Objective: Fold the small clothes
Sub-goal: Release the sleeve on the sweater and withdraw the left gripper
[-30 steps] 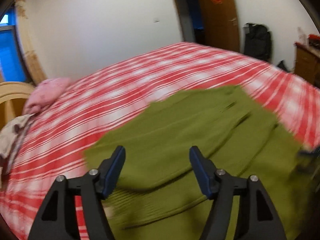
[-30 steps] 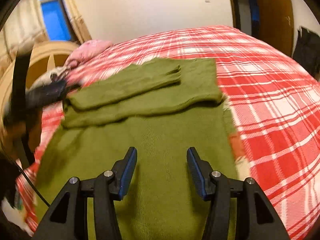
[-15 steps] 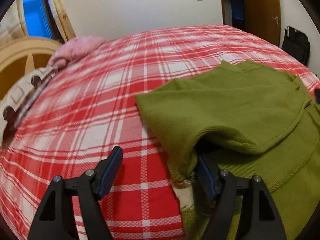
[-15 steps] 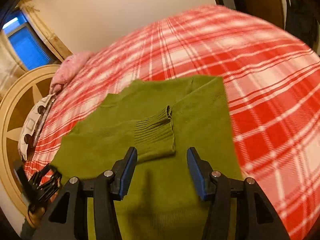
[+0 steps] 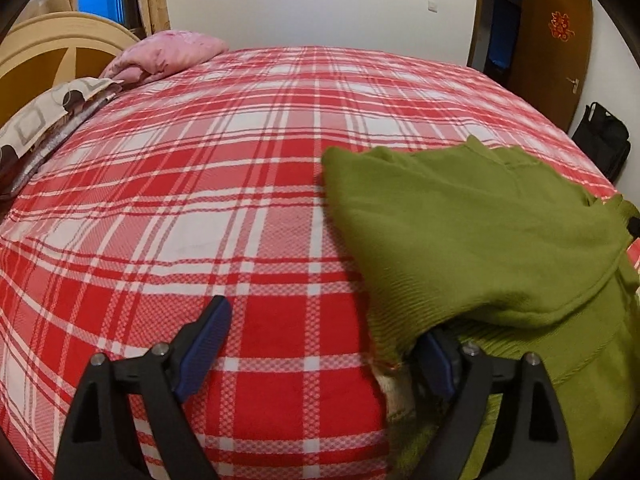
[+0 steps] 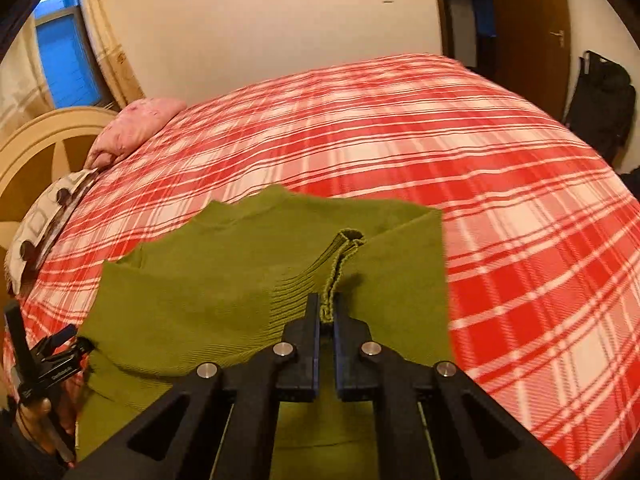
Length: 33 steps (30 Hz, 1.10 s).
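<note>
A green knit sweater [image 5: 472, 236] lies on the red plaid bed [image 5: 224, 208], with its sleeves folded over the body. My left gripper [image 5: 320, 344] is open at the sweater's left edge. Its right finger is under the folded fabric and its left finger [image 5: 208, 332] is over the bare bedspread. In the right wrist view the sweater [image 6: 208, 280] fills the near bed. My right gripper [image 6: 327, 316] is shut on the ribbed sleeve cuff [image 6: 340, 264]. The left gripper shows at the lower left of that view [image 6: 52, 356].
A pink pillow [image 5: 168, 54] and a patterned pillow [image 5: 44, 108] lie by the wooden headboard [image 5: 52, 44] at the far left. A brown door [image 5: 556, 44] and a black bag [image 5: 604, 140] stand at the right, beyond the bed.
My right gripper has shut on the sleeve cuff. My left gripper has slid further left along the sweater's edge, with one finger still under the fabric.
</note>
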Available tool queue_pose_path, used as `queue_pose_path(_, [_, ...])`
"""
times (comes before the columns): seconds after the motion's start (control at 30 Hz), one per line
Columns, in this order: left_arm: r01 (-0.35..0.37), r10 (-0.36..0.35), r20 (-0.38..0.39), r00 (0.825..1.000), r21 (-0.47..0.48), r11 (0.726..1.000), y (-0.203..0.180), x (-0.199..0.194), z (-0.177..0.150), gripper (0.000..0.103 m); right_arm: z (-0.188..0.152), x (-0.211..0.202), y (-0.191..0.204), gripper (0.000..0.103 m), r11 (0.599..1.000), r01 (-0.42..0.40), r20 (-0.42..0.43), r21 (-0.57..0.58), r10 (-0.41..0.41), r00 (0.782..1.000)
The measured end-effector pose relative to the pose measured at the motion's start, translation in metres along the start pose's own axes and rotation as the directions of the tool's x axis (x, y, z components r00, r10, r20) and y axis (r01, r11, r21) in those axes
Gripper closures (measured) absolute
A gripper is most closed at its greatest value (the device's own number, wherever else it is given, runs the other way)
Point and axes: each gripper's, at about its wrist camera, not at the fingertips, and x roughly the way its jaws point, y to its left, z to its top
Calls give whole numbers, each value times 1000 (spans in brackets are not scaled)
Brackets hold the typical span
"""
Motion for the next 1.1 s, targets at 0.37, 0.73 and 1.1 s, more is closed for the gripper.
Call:
queue_pose_path(0.37, [22,-24,30,999,70,997,-9,-22,-10,14,-17,31,-34,99,997,53,-82,60,-48,995])
queue_pose_path(0.73, [-7,-7,161,987,89,996,-20,-44,16,5,-16,29,-28,91,992,126,-87,13,-124,988])
queue_pose_path(1.1, [-31,31,1,1000,118,993,-31,-6,0,5,-10,27,32,52,985,32,-56,-169,-42,998])
